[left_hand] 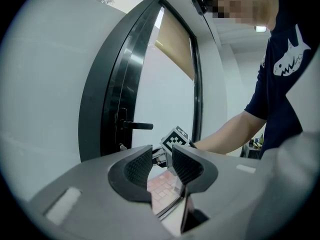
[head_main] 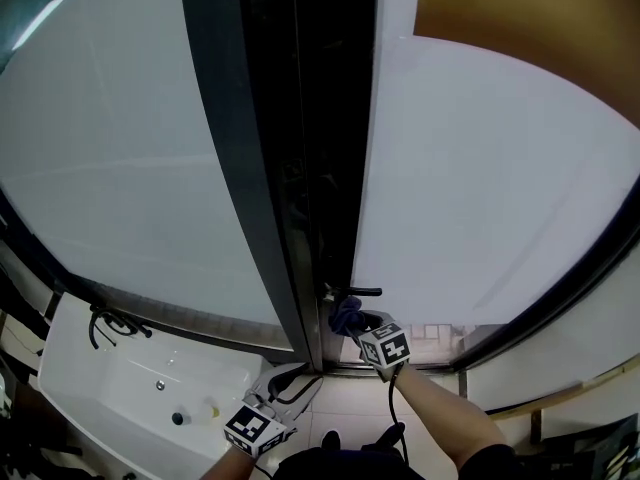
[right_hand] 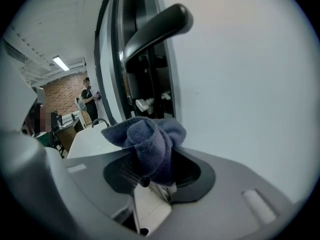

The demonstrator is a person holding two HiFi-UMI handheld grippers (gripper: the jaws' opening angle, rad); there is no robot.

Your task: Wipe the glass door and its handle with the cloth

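Cloth, a bunched dark blue wad, is clamped between the closed jaws of the right gripper at the lower centre of its own view. The left gripper hangs lower down, jaws slightly apart with nothing between them. Just above the cloth juts the black lever handle, with the pale glass door filling the frame's right. The handle step seems in hand, so the next move probably calls for lifting the cloth onto the lever and rubbing along it.
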